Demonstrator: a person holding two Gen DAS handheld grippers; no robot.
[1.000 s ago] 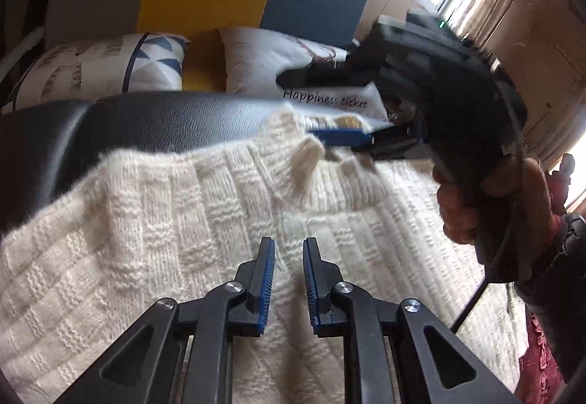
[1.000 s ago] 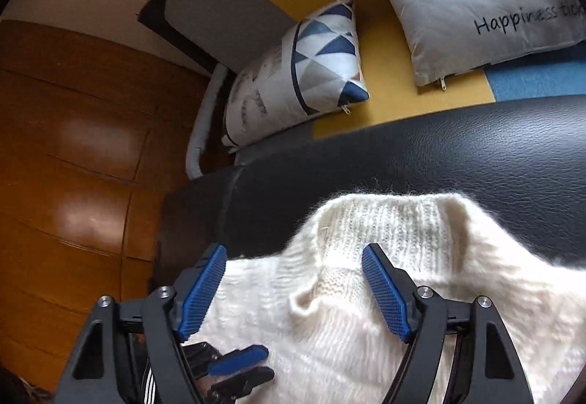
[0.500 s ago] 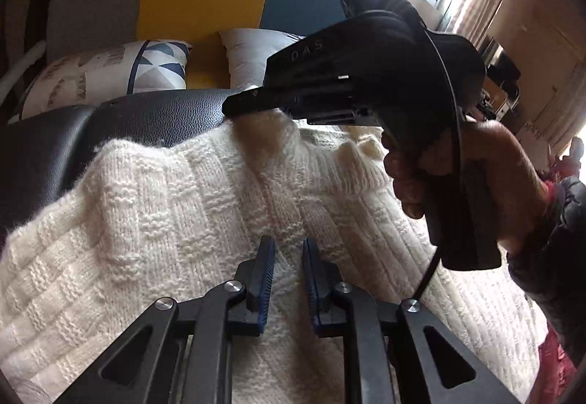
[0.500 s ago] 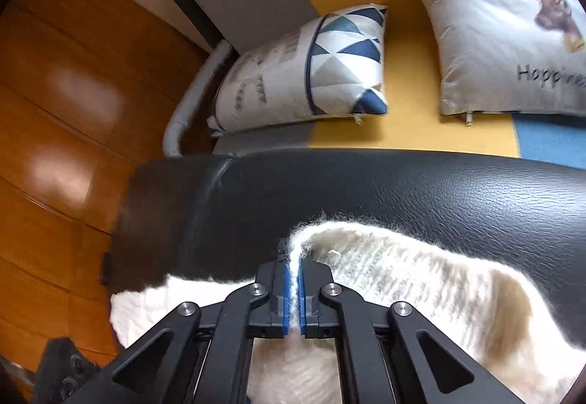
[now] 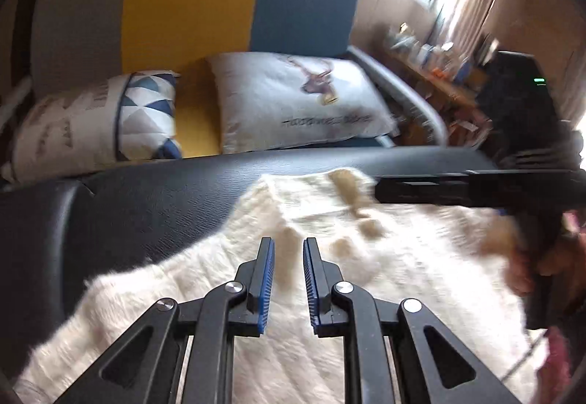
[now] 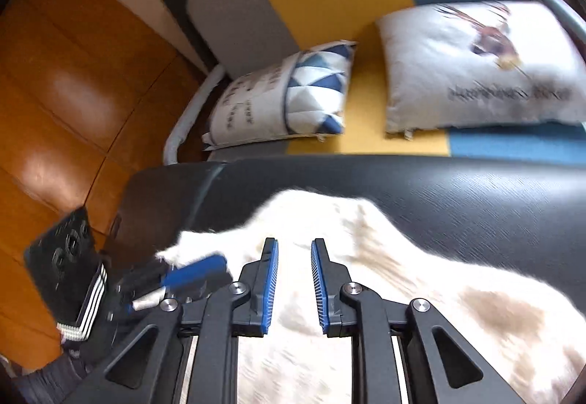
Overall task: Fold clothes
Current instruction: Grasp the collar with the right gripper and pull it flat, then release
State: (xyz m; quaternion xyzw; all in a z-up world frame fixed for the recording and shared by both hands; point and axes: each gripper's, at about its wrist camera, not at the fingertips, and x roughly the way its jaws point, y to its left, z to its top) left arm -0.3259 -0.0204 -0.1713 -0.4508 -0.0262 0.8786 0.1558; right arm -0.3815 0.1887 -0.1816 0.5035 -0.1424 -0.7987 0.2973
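A cream knitted sweater (image 5: 366, 257) lies spread on a black leather surface (image 5: 146, 206); it also shows in the right wrist view (image 6: 421, 294). My left gripper (image 5: 288, 246) hovers over the sweater near its left edge, jaws slightly apart with nothing between them. My right gripper (image 6: 295, 250) is above the sweater's top part, jaws slightly apart and empty. The right gripper's body shows in the left wrist view (image 5: 476, 184), the left gripper in the right wrist view (image 6: 194, 272). Both views are motion-blurred.
A sofa with grey, yellow and blue panels (image 5: 197, 1) stands behind the leather surface, with a triangle-pattern cushion (image 5: 95, 122) and a deer-print cushion (image 5: 300, 100). Wooden floor (image 6: 55, 93) lies at the left. A cluttered shelf (image 5: 432, 60) and window are at the right.
My right gripper has let go of the sweater's collar and opened slightly, and pulled back right. The sweater's top now lies folded lower. Both views shifted.
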